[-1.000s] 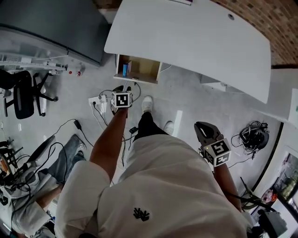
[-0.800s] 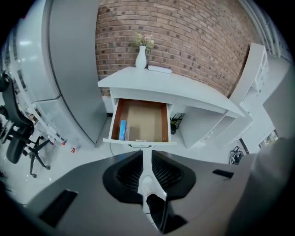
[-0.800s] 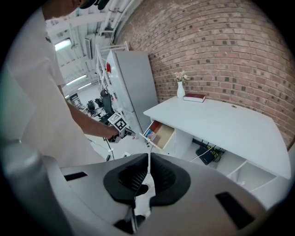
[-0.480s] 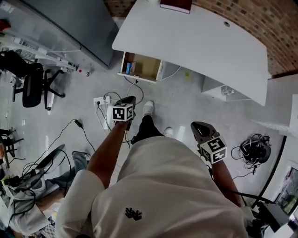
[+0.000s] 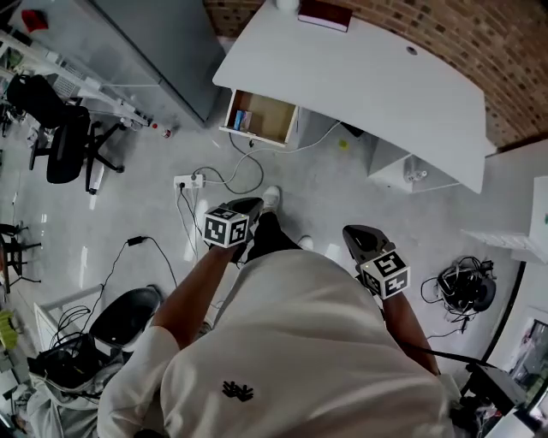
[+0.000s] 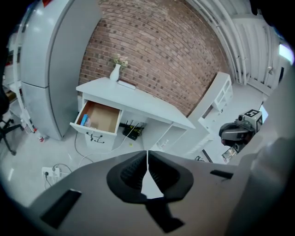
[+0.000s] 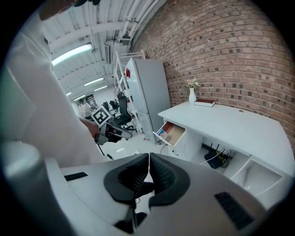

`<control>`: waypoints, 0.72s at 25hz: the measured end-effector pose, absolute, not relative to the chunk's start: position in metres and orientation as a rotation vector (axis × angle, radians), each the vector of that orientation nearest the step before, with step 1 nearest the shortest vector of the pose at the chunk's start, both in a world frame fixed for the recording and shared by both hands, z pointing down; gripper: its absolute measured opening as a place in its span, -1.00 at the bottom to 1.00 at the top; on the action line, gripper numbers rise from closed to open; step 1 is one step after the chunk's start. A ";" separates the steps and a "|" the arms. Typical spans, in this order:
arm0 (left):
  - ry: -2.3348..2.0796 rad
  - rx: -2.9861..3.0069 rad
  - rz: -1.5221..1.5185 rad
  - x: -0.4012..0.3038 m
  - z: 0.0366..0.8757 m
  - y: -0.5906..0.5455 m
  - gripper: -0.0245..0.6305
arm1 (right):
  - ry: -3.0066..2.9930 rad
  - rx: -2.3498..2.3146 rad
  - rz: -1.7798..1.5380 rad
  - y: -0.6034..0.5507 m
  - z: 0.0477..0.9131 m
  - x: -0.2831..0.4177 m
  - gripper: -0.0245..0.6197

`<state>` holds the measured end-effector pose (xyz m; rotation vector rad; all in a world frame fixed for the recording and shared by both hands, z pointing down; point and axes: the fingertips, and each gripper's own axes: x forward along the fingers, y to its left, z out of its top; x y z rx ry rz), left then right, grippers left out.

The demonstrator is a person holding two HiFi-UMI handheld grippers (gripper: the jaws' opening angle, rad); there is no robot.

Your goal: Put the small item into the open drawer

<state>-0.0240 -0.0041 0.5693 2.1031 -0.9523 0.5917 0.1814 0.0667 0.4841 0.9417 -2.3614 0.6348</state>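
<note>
Hanging over the grey floor before the person's white shirt, both tools pointed toward the worktop (image 5: 368,77).

Left tool (image 5: 253,204): jaws had just been closing and met tip to tip, with nothing between them.

Right tool (image 5: 351,231): jaws drawn together as well, empty, held beside the person's right side and well apart from the left tool.

Worktop: white and curved, set against a brick wall (image 6: 152,41).

Drawer (image 5: 272,120): pulled open under the worktop's left end, with a bare wooden inside.

Small blue item (image 5: 241,121): lay inside the drawer at its left end, as the head view showed it, far from either tool. I saw something pale just beside it but could not tell what it was.

Vase (image 6: 115,73): white and upright, holding a sprig, at the back of the worktop.

Book (image 5: 324,12): dark red, lying flat near the vase.

Power strip (image 5: 188,181): white, on the floor between the drawer and the left tool, with cables trailing from it.

Office chair (image 5: 68,145): black, off to the left.

Shoe (image 5: 271,197): white, just beside the left tool in the head view.
</note>
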 end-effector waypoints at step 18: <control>-0.821 2.309 0.498 0.046 0.484 0.036 -0.84 | -2.419 0.920 0.563 0.091 0.463 0.182 -0.83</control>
